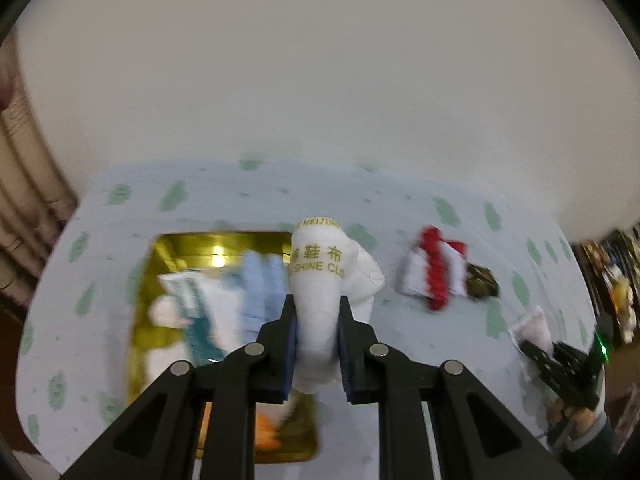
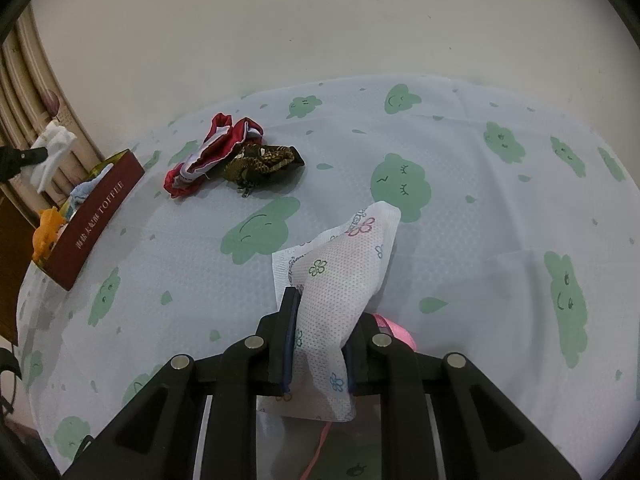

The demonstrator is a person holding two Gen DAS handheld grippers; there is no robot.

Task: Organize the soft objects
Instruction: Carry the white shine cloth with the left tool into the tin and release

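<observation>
Left wrist view, blurred. Left gripper [image 1: 318, 316] clenched on a white cloth [image 1: 326, 276] with gold lettering, at frame centre; cloth bulges up and out above the blue pads [image 1: 291, 344], lower end hanging between them. Cloth held above the table, over the right edge of the box [image 1: 176, 246], which fills the centre-left of the frame. Box interior gold, already holding soft items: blue cloth [image 1: 260, 284], white piece with teal print [image 1: 196, 300], orange piece [image 1: 264, 428] at the near end. Red-white cloth [image 1: 434, 272] lying on the tablecloth [image 1: 400, 208] right of centre, dark gold-patterned item [image 1: 484, 280] touching its right side. Right gripper [image 1: 536, 344] at far right edge, with a white wipe [image 1: 530, 326] in it.

Right wrist view, sharp. Right gripper [image 2: 318, 312] grasping the floral-print wipe [image 2: 340, 276] at lower centre; wipe pinched between the pads, free corner sticking up toward frame centre. Pink ribbon [image 2: 394, 330] lying just beyond the right finger, thin end trailing under the gripper. Red-white cloth [image 2: 212, 152] and dark item [image 2: 264, 162] touching each other, upper left of centre. Box [image 2: 100, 216] at left edge, dark red outside, printed "TOFFEE"; blue [image 2: 86, 190] and orange [image 2: 48, 230] items showing above its rim. Left gripper [image 2: 24, 156] at far left with white cloth [image 2: 52, 152], in the air, up and left of the box.
</observation>
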